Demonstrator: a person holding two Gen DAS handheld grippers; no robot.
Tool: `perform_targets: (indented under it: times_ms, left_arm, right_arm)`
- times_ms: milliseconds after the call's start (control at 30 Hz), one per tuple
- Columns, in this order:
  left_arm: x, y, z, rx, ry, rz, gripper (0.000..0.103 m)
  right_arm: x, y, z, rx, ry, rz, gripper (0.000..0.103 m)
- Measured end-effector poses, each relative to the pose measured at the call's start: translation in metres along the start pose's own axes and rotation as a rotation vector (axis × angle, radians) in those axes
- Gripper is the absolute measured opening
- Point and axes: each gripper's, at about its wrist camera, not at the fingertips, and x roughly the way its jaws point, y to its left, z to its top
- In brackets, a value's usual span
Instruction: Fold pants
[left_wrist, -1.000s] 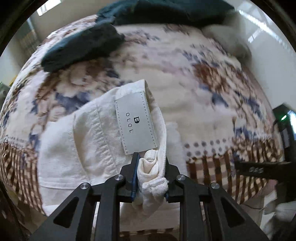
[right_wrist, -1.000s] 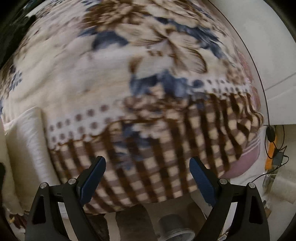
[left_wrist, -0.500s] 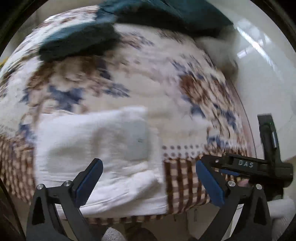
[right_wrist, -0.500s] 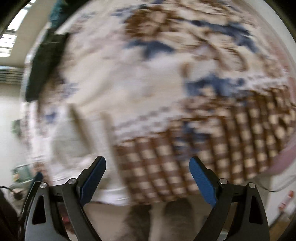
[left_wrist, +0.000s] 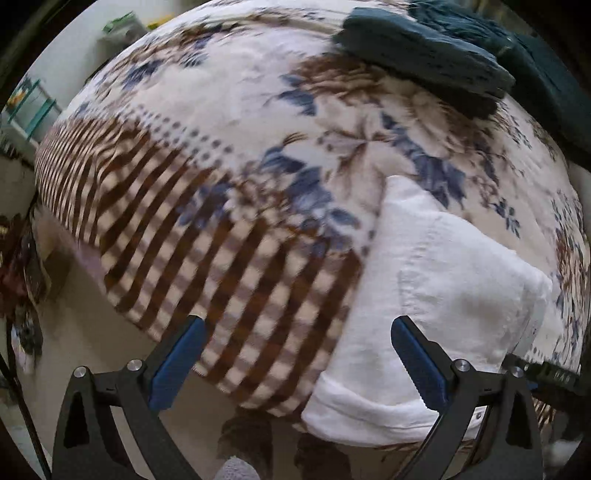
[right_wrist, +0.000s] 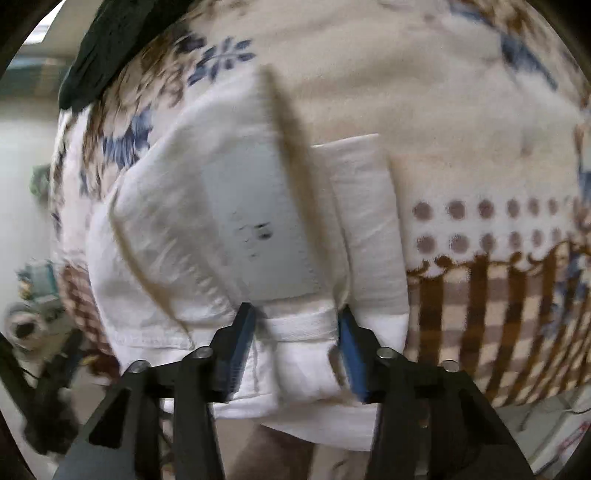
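The white folded pants (left_wrist: 436, 295) lie on the flowered blanket near the bed's front edge, at the right of the left wrist view. My left gripper (left_wrist: 295, 354) is wide open above the checked border, to the left of the pants, with nothing between its fingers. In the right wrist view the pants (right_wrist: 236, 221) fill the middle, grey label patch facing up. My right gripper (right_wrist: 295, 339) has its jaws closing around a bunched fold at the near edge of the pants, and both blue pads touch the cloth.
The blanket (left_wrist: 258, 110) covers the bed, its brown checked border (left_wrist: 207, 243) hanging over the front edge. Dark green clothes (left_wrist: 436, 59) lie at the far side. Floor and clutter show at the left (left_wrist: 22, 258).
My left gripper let go of the bunched white cloth, opened wide and swung left off the pants. My right gripper moved from the bare blanket over to the pants and closed in on their near edge.
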Motion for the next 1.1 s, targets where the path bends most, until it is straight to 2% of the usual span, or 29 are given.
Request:
perform_targets:
  times_ms: [133,200,233,300,400,467,500,567,600,633,700,767,800,867,933,967,1000,1033,1100]
  left_arm:
    - [-0.001,0.0,-0.001,-0.008,0.01,-0.031,0.103]
    - [-0.002,-0.002,0.001,0.002,0.008,-0.05,0.103]
    - [-0.002,-0.005,0.003,0.013,0.008,-0.06,0.103]
    - [-0.002,-0.013,0.008,0.034,0.011,-0.09,0.103]
    - [0.005,-0.029,0.014,0.074,0.031,-0.136,0.103]
    - [0.014,-0.041,0.02,0.098,0.048,-0.159,0.103]
    - [0.018,-0.045,0.022,0.105,0.058,-0.176,0.103]
    - [0.029,-0.058,0.032,0.116,0.082,-0.206,0.103]
    - [0.034,-0.061,0.039,0.11,0.093,-0.239,0.103]
    - [0.039,-0.065,0.046,0.098,0.101,-0.261,0.103]
    - [0.048,-0.07,0.059,0.069,0.109,-0.303,0.103]
    - [0.068,-0.082,0.073,0.065,0.147,-0.364,0.101]
    - [0.078,-0.088,0.077,0.071,0.177,-0.397,0.093]
    - [0.098,-0.104,0.085,0.098,0.22,-0.475,0.036]
    - [0.105,-0.112,0.088,0.142,0.221,-0.452,0.032]
    - [0.108,-0.112,0.09,0.148,0.221,-0.45,0.029]
    - [0.11,-0.107,0.091,0.136,0.225,-0.452,0.028]
    - [0.114,-0.102,0.092,0.105,0.238,-0.465,0.028]
    - [0.129,-0.083,0.093,-0.014,0.279,-0.524,0.027]
  right_arm:
    - [-0.048,-0.002,-0.023,0.016,-0.095,0.024,0.013]
    - [-0.073,-0.013,-0.037,0.06,-0.123,0.019,0.013]
    - [-0.073,-0.013,-0.037,0.06,-0.123,0.019,0.013]
    - [-0.1,-0.038,-0.057,0.111,-0.167,-0.076,0.013]
    - [-0.09,-0.076,-0.063,0.204,-0.124,-0.13,0.013]
    - [-0.065,-0.088,-0.058,0.179,0.007,-0.144,0.015]
    - [-0.058,-0.092,-0.055,0.195,0.038,-0.116,0.018]
    - [-0.06,-0.092,-0.048,0.205,0.044,-0.082,0.024]
    - [-0.068,-0.091,-0.043,0.205,0.011,-0.069,0.034]
    - [-0.075,-0.09,-0.04,0.21,-0.022,-0.045,0.052]
    - [-0.088,-0.095,-0.031,0.24,-0.089,0.024,0.07]
    - [-0.083,-0.098,-0.017,0.263,-0.091,0.064,0.071]
    - [-0.077,-0.102,-0.011,0.272,-0.07,0.062,0.071]
    - [-0.053,-0.117,0.004,0.332,-0.015,0.062,0.071]
    - [-0.032,-0.127,0.011,0.372,0.028,0.117,0.071]
    - [-0.027,-0.131,0.013,0.39,0.023,0.155,0.069]
    - [-0.027,-0.131,0.013,0.39,0.023,0.155,0.051]
    - [-0.028,-0.129,0.016,0.382,0.009,0.171,0.037]
    - [-0.039,-0.105,0.024,0.272,-0.075,0.101,0.03]
